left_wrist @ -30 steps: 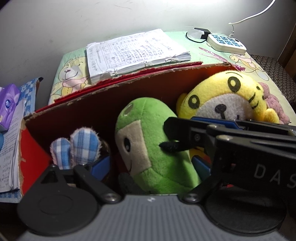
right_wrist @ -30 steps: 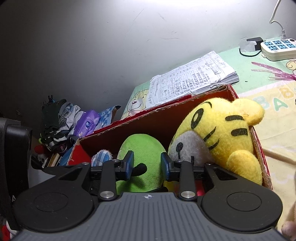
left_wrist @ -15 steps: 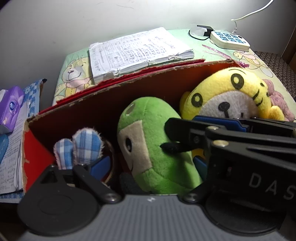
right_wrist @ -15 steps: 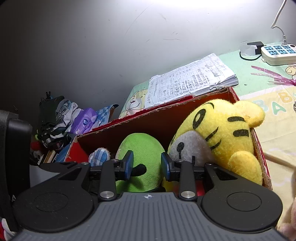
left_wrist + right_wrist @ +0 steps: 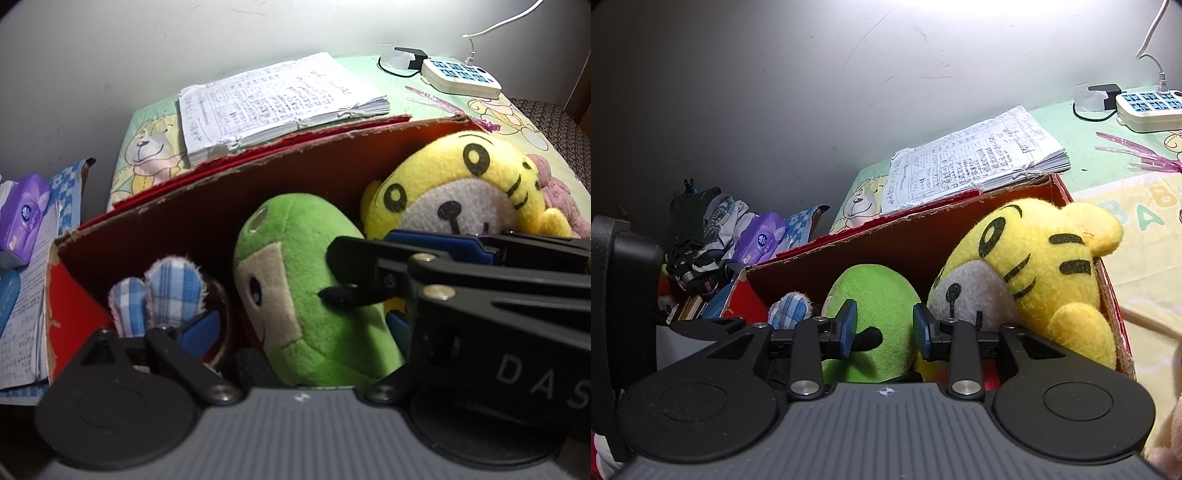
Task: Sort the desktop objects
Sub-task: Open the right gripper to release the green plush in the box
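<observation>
A: Right wrist view first, nearest thing: the right gripper [image 5: 882,328] hangs over the red box [image 5: 960,236] with its blue pads a modest gap apart. A small black limb of the green toy [image 5: 879,295] pokes into that gap, but I can't see the pads pressing it, so I'd call it loose.

B: And the left gripper [image 5: 295,328]?

A: Spread wide either side of the green toy [image 5: 306,280], one blue pad low by the plaid ears [image 5: 162,291], the other mostly hidden behind the right gripper [image 5: 424,258], which crosses in front. Nothing is pinched that I can make out.

B: So how far along is the sorting?

A: My guess is well along for the soft toys. Three sit in the box: plaid ears at the left end, green toy in the middle, yellow tiger [image 5: 1034,266] at the right end against the wall. Past the box, the stack of papers [image 5: 277,99] lies on the mat behind the far wall, and the power strip [image 5: 461,75] sits at the back by the wall. A pinkish plush [image 5: 557,195] lies outside, beyond the tiger. Those may remain.

B: How does the green toy lie?

A: Long axis roughly upright, leaning back a little; rounded top up, face turned toward the plaid ears.
</observation>
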The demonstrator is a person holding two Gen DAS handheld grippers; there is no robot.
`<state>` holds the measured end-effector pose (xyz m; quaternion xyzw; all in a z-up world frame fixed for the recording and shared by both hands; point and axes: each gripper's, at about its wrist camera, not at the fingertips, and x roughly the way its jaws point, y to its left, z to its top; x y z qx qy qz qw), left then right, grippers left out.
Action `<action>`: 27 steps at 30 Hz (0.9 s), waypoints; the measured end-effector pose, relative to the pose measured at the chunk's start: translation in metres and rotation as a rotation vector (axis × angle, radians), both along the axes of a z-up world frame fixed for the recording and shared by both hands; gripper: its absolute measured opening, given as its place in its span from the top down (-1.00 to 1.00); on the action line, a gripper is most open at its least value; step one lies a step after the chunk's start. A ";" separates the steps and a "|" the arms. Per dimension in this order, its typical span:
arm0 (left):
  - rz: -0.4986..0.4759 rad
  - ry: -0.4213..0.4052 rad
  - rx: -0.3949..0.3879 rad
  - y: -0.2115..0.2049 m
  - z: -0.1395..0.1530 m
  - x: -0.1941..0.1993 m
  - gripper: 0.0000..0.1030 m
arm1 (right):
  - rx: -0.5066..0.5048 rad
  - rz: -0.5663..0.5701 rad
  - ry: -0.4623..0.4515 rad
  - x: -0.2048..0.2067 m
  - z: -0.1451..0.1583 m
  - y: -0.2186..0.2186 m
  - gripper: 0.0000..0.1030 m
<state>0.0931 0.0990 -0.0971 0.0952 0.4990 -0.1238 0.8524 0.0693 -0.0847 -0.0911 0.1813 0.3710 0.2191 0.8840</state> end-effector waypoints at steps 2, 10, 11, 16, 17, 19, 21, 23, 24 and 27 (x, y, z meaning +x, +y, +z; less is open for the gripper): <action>-0.001 -0.001 0.000 0.000 0.000 0.000 -0.89 | 0.000 -0.001 0.000 0.000 0.000 0.000 0.34; -0.006 -0.004 0.006 0.001 0.000 0.000 -0.89 | 0.000 -0.001 0.000 -0.001 0.000 0.000 0.33; -0.008 -0.007 0.008 0.001 0.000 0.000 -0.89 | 0.000 -0.001 0.000 -0.001 0.000 0.000 0.33; -0.012 -0.011 0.014 0.000 0.000 -0.001 -0.89 | 0.000 -0.001 0.000 -0.001 0.000 -0.001 0.33; -0.009 -0.009 0.013 -0.001 0.000 -0.001 -0.89 | 0.001 -0.001 0.000 -0.001 0.000 -0.001 0.33; -0.007 -0.006 0.012 -0.001 -0.001 -0.001 -0.89 | 0.000 -0.001 0.000 -0.001 0.000 -0.001 0.33; -0.006 -0.005 0.014 -0.001 -0.001 -0.001 -0.90 | 0.000 -0.002 0.000 -0.001 0.001 -0.001 0.33; -0.007 -0.005 0.016 -0.002 -0.001 -0.001 -0.90 | 0.000 -0.001 0.000 -0.001 0.001 -0.001 0.33; -0.007 -0.004 0.016 -0.002 -0.001 -0.001 -0.90 | 0.000 -0.002 0.000 -0.001 0.001 -0.001 0.33; -0.005 0.000 0.009 -0.001 0.000 0.000 -0.90 | 0.001 -0.002 0.001 -0.001 0.000 -0.001 0.33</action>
